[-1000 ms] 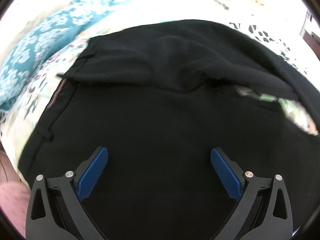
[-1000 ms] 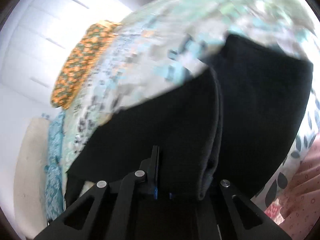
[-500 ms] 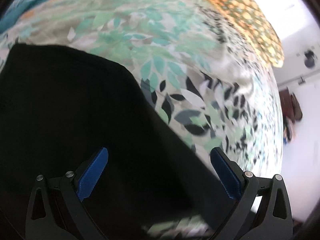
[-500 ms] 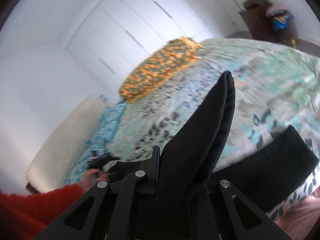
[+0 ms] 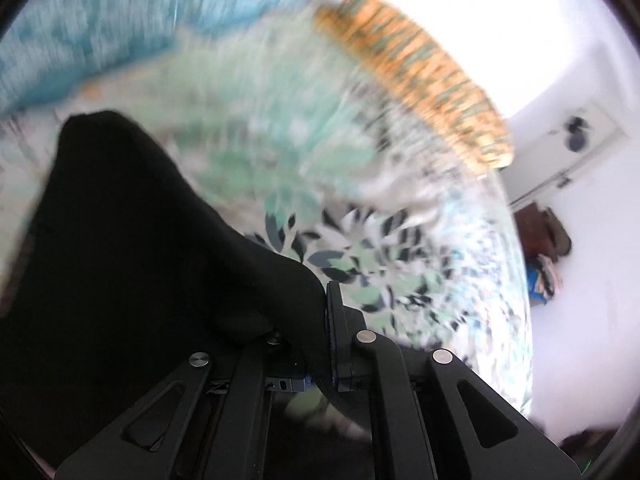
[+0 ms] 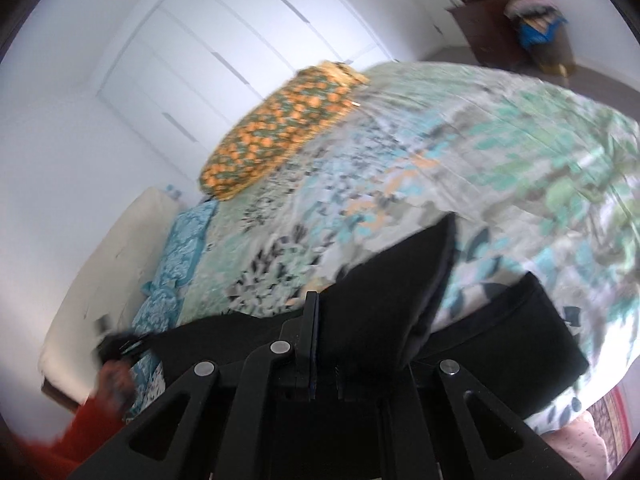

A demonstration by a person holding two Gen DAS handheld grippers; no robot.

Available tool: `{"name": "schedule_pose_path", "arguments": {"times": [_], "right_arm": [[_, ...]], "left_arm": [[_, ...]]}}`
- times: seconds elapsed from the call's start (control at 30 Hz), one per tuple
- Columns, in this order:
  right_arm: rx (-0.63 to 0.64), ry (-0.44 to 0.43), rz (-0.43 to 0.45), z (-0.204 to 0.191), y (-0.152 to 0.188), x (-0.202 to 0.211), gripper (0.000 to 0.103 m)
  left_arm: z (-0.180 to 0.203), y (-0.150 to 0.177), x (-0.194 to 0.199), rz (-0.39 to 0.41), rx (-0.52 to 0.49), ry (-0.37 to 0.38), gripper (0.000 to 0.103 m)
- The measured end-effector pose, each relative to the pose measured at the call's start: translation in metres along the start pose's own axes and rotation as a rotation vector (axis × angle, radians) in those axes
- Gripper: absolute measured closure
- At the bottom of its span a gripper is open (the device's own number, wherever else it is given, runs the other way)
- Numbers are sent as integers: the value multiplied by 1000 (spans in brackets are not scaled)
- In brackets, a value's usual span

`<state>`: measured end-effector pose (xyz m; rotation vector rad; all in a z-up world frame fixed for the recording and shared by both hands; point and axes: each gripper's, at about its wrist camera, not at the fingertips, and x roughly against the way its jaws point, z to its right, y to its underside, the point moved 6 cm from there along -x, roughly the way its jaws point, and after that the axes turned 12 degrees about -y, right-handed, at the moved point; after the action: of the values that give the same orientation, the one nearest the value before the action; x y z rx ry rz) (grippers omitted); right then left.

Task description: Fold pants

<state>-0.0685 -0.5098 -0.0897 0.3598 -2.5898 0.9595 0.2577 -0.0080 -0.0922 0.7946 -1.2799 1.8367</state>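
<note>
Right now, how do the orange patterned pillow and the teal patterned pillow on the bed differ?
The orange pillow carries a dense orange-and-green print; the teal pillow is blue-green with a pale ornate print. The orange pillow lies plump and fully in view at the bed's far side; the teal pillow lies nearer the right wrist camera, next to the cream headboard, partly hidden by the black pants. Both rest on the leaf-print bedspread.

The pants point(image 6: 384, 312) lie on the bedspread point(image 6: 500, 152) at the bed's near edge, part of them lifted between the right gripper point(image 6: 324, 344) fingers. A pillow point(image 6: 280, 128) rests at the far side before the wardrobe doors point(image 6: 224, 48). A cushion point(image 6: 176, 248) lies left of the pants.
</note>
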Motion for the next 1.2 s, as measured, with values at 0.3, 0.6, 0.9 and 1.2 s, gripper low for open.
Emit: {"name": "schedule_pose_path", "arguments": {"times": [0.3, 0.6, 0.9, 1.2], "right_arm": [[-175, 347, -339, 115, 76, -39, 95], [-272, 273, -221, 120, 68, -6, 48], [-211, 337, -261, 129, 47, 4, 94], [-100, 558, -392, 155, 46, 1, 93]], "left_arm": [[-98, 195, -21, -329, 57, -159, 96], [-86, 189, -22, -294, -16, -161, 95], [-65, 191, -20, -293, -77, -131, 96], [-38, 213, -28, -365, -213, -136, 96]]}}
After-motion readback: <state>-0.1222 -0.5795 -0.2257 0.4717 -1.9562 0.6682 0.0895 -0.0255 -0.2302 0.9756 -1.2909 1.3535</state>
